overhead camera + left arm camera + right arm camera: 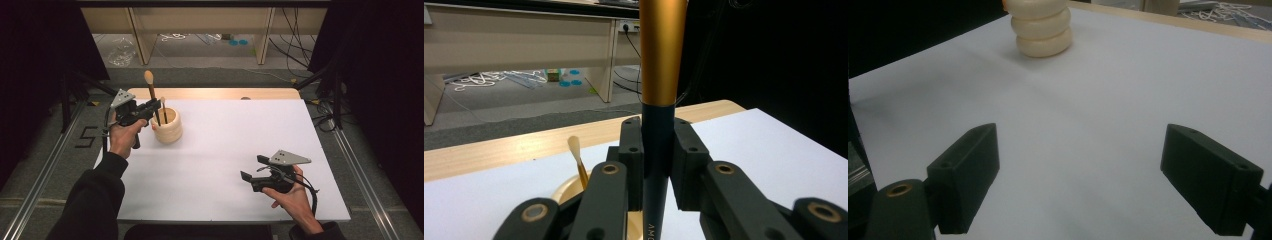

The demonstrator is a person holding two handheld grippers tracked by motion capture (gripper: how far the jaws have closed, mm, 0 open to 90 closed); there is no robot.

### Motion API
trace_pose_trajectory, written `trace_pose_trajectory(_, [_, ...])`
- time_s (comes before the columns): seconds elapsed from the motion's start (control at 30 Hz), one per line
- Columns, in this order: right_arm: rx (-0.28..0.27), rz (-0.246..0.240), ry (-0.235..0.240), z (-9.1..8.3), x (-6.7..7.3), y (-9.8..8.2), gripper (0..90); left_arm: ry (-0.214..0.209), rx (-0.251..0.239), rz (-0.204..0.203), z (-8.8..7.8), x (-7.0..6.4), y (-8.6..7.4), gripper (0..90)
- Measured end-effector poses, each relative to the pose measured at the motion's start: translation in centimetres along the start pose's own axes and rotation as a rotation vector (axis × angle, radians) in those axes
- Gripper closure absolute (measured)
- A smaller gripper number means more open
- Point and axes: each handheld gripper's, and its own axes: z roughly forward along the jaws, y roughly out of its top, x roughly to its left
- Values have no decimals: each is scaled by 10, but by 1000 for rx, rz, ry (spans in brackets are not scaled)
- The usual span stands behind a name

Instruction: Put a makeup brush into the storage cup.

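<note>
L gripper (657, 165) pinches big brush (662, 60) over cup (167, 126) w/ small brush (576, 155). R gripper (1080, 175) wide open, empty.

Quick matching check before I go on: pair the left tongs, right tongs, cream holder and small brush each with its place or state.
1. left tongs
2. right tongs
3. cream holder
4. small brush

A. open, over the bare white board
B. standing in the holder
C. shut on the big brush handle
D. on the white board, near its far left corner

Pairs: 1-C, 2-A, 3-D, 4-B
</note>
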Motion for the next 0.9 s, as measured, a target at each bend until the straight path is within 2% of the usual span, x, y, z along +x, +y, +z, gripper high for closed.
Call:
trace_pose_trajectory(0.07, [2,-19,-13,-1,-1,0,165,2,-7,-1,3,1,1,779])
trace_pose_trajectory(0.1, [8,-18,-14,-1,-1,0,165,5,-9,10,4,2,2,779])
trace_pose_trajectory(0.23, [11,-13,-7,-1,0,1,166,2,-16,2,11,5,1,779])
trace_pose_trajectory(0.3, [11,-14,-7,-1,0,1,166,8,-13,16,14,7,0,779])
trace_pose_trajectory(0.47, [11,-14,-5,-1,0,1,166,36,-19,19,19,16,-1,779])
trace_pose_trajectory(0.53, [10,-16,-7,-1,0,1,167,48,-16,38,20,19,-1,778])
trace_pose_trajectory(0.57, [8,-15,-7,0,0,1,167,64,3,7,20,17,-3,779])
trace_pose_trajectory(0.67, [2,-14,1,1,0,0,167,69,1,9,24,18,-4,778])
trace_pose_trajectory(0.73, [20,-13,-1,0,1,0,167,71,-3,9,27,17,-5,778])
trace_pose_trajectory(0.8, [-3,-23,1,2,0,0,167,70,-2,8,30,15,-7,778])
trace_pose_trajectory(0.83, [16,-19,-4,0,0,0,167,72,1,17,31,15,-7,778])
trace_pose_trajectory(0.9, [17,-11,1,1,0,0,167,74,3,14,34,15,-9,778])
